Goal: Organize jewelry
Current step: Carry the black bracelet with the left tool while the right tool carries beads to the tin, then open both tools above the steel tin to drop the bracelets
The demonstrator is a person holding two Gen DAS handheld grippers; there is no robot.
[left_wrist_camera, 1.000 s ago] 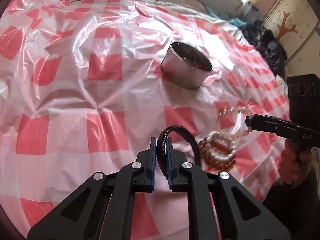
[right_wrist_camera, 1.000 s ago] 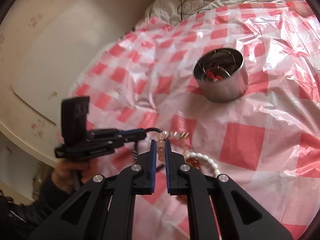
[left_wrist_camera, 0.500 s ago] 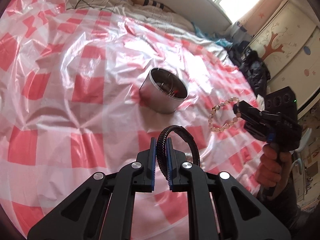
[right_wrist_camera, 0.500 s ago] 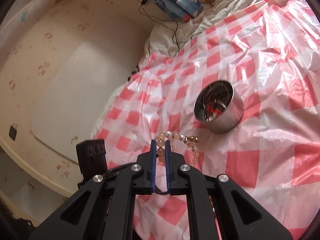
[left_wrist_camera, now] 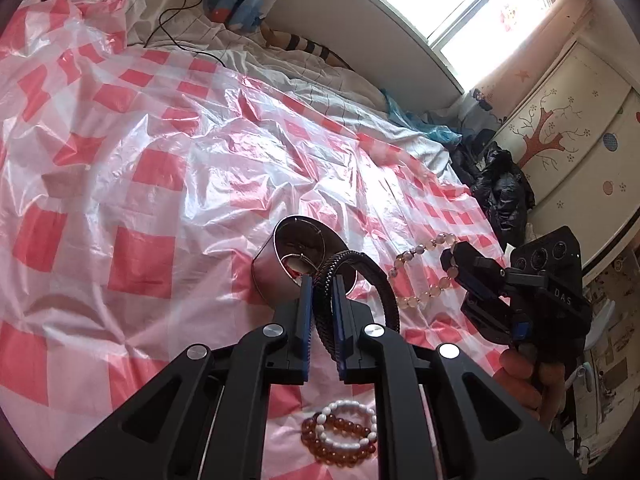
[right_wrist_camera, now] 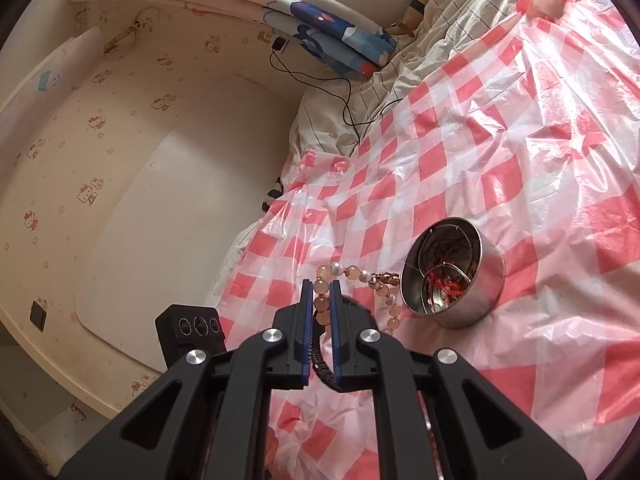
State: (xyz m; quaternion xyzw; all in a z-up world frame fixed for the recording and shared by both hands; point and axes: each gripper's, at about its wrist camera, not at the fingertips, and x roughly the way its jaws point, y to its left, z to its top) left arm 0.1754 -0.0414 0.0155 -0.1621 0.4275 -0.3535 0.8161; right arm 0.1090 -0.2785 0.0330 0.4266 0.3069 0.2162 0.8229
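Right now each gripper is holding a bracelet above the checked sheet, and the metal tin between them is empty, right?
Not quite: the metal tin is not empty. The right wrist view shows thin rings and something red inside. Otherwise correct: the left gripper holds the black braided bracelet, the right gripper the pale bead bracelet.

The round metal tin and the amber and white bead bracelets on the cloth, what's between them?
In the left wrist view, the left gripper, shut on a black braided bracelet, sits between the round metal tin and the amber and white bead bracelets.
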